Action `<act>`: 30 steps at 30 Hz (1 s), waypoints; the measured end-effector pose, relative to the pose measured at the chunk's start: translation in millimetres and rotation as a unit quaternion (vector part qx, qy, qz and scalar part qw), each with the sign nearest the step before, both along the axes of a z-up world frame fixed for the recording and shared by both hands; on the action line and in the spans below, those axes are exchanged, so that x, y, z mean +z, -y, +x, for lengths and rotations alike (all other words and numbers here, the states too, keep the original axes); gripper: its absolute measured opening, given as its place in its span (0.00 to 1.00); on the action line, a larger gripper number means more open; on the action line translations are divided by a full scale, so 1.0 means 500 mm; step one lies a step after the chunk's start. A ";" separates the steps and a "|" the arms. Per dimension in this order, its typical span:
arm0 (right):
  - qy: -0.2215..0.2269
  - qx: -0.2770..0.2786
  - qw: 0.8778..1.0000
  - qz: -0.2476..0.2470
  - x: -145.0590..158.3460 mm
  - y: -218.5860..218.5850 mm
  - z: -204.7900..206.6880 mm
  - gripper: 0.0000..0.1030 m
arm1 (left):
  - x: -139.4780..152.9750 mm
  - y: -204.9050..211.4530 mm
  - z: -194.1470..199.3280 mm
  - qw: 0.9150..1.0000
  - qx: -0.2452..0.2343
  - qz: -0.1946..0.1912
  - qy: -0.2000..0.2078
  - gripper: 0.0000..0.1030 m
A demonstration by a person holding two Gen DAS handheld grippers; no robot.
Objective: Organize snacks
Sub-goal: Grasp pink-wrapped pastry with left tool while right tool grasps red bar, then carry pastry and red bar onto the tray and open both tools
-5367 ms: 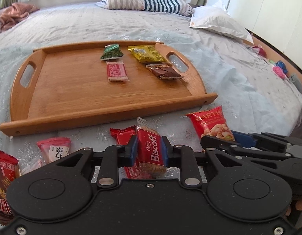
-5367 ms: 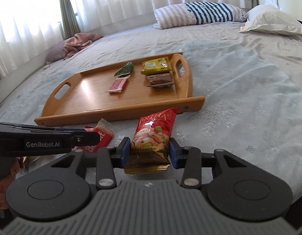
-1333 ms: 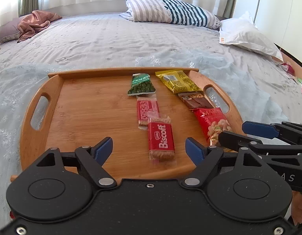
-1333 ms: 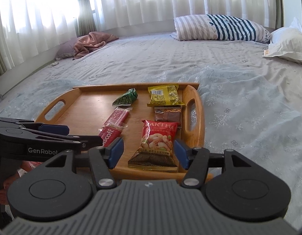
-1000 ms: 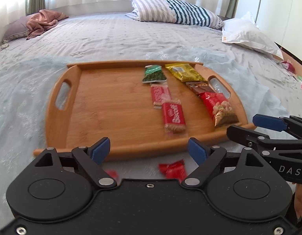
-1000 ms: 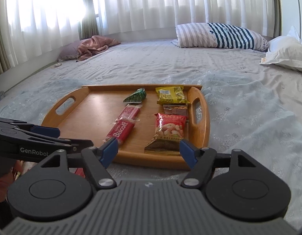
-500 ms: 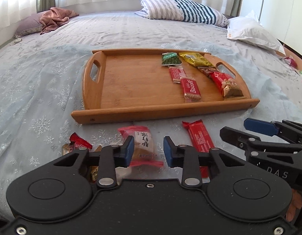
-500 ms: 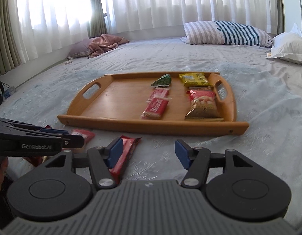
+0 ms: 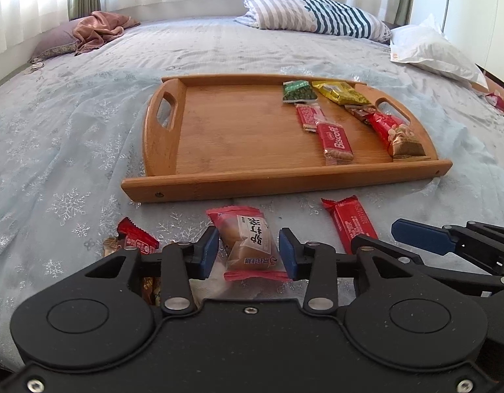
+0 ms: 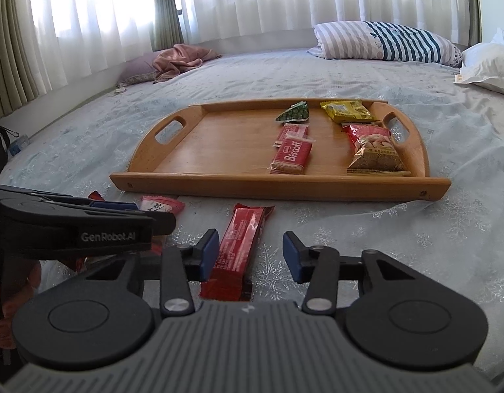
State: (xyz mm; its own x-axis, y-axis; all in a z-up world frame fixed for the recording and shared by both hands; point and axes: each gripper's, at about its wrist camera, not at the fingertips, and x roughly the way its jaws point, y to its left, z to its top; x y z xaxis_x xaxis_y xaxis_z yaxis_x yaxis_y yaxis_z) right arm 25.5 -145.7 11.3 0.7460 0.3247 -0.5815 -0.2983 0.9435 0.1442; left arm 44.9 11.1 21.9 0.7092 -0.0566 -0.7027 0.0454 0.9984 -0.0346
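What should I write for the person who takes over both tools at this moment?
Left tool: jaws just opened a little, astride the pink pastry packet on the bed; grip unclear.
Right tool: open, jaws just closing, red bar between them, not pinched.
Done: six snacks lie in the wooden tray.
Left: pastry packet, red bar, small red packet near the left tool.

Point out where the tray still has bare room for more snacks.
The wooden tray is bare across its left and middle, from the left handle cutout to the Biscoff pack. The right side is crowded: green pack, yellow pack, nut bag, all close together near the right handle.
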 end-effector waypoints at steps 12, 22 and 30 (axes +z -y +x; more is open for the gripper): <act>-0.003 0.002 1.000 -0.004 -0.001 -0.015 0.002 0.45 | -0.010 -0.020 0.013 1.000 0.002 -0.025 -0.008 0.33; -0.011 0.004 1.000 -0.020 -0.012 -0.036 0.007 0.31 | -0.010 -0.024 0.012 1.000 0.000 -0.029 -0.008 0.32; -0.007 0.002 1.000 -0.008 0.007 -0.031 0.007 0.26 | 0.017 -0.034 0.004 0.999 0.002 -0.047 0.005 0.29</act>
